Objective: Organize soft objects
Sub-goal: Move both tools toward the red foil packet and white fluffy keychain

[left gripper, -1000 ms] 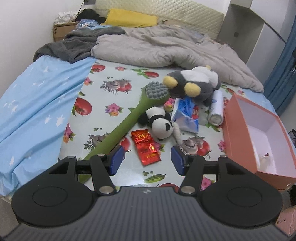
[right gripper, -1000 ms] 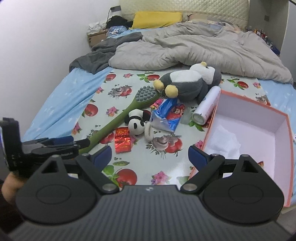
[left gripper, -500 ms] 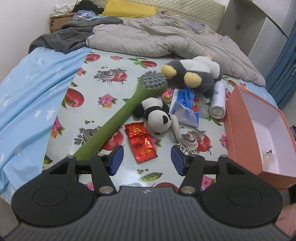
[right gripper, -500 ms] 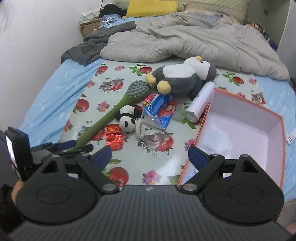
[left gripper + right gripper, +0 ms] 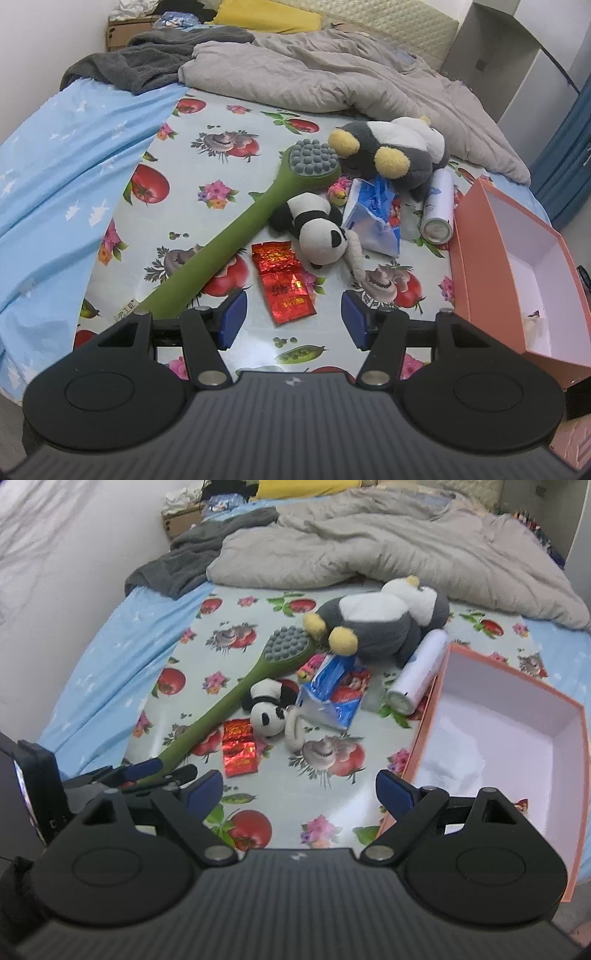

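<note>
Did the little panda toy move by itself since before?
No. The panda lies beside the green brush and above the red packet, just as earlier. It only looks bigger because the cameras came closer.

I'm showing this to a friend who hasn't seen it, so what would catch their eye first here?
Probably the long green brush, lying diagonally across the fruit-print cloth on the bed. At its head end lies a grey and white plush with yellow feet, and a small panda plush lies beside the brush handle. To the right stands an open orange box.

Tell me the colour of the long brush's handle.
The long brush has a green handle with a grey head; the left wrist view shows it best.
</note>
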Action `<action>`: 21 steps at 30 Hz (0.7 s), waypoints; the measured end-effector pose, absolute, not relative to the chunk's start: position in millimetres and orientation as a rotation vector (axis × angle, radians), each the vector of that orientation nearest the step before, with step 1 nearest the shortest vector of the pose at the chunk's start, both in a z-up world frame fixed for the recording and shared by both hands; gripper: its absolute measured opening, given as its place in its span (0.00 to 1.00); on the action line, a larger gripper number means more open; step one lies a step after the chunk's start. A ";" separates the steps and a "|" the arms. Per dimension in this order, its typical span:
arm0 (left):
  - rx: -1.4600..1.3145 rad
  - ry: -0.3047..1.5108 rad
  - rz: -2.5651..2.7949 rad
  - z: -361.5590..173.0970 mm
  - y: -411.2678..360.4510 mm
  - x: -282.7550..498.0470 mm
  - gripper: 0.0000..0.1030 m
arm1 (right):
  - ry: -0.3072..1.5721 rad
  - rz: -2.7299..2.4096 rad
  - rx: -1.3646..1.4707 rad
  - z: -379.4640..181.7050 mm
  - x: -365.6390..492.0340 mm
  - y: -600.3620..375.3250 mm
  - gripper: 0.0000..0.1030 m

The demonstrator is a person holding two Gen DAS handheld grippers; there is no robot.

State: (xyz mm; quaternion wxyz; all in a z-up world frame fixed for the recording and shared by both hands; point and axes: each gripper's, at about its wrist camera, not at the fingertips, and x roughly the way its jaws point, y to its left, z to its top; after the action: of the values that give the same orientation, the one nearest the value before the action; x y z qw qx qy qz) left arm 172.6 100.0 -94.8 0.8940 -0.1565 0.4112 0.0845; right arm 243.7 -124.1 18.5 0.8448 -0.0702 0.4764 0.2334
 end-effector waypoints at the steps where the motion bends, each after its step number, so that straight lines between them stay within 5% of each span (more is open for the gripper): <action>1: -0.331 0.853 0.175 -96.4 101.6 172.9 0.61 | 1.003 0.496 -0.152 16.4 244.4 -120.2 0.88; 21: -0.370 0.877 0.152 -146.1 116.9 203.3 0.61 | 1.015 0.465 -0.039 -101.9 284.9 -118.3 0.88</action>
State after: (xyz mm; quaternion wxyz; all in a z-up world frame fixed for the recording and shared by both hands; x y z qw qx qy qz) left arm 203.2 116.9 -146.1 0.8861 -0.1779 0.4217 0.0729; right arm 284.9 -118.3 -101.9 0.8482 -0.0187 0.4813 0.2205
